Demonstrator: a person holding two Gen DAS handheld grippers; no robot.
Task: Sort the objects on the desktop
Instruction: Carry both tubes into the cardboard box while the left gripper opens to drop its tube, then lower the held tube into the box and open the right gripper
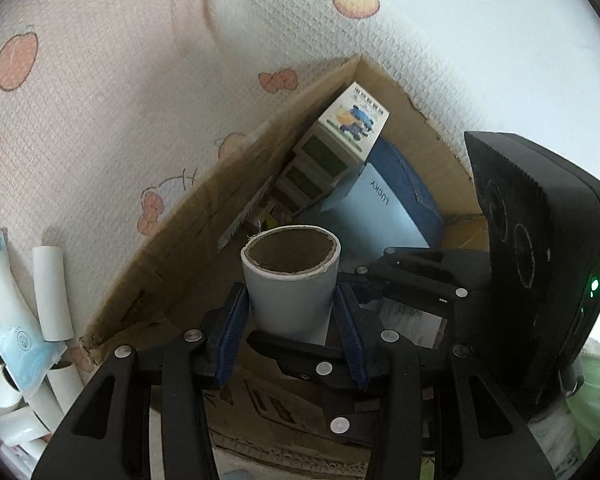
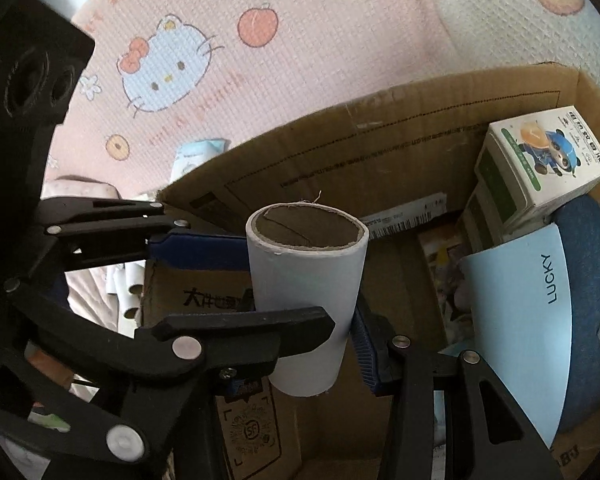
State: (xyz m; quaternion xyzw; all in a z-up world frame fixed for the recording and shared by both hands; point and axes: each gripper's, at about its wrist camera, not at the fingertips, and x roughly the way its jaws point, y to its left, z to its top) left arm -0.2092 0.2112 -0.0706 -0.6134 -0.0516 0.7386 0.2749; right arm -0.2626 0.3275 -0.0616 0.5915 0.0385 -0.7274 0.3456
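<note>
Cardboard tubes are held upright over the open cardboard box (image 2: 380, 140): one tube (image 1: 292, 284) clamped in the left hand-held gripper (image 1: 292, 320), another (image 2: 306, 304) in the right hand-held gripper (image 2: 304, 344). Both grippers are tilted steeply downward; release is best made low, clear of the cartons (image 2: 540, 164).

Right gripper (image 2: 306, 340) has its blue pads clamped on a white cardboard tube (image 2: 306, 280), held upright with the open brown end up, over the open cardboard box (image 2: 380, 152). Left gripper (image 2: 204, 248) comes in from the left edge, one blue pad touching the same tube near its top. In the box on the right: a white carton with a cartoon panda (image 2: 540, 160) leaning on a blue denim item (image 2: 592, 320), with a light-blue "LUCKY" card (image 2: 528, 312) in front; behind is a pink cartoon-cat mat (image 2: 220, 60).
</note>
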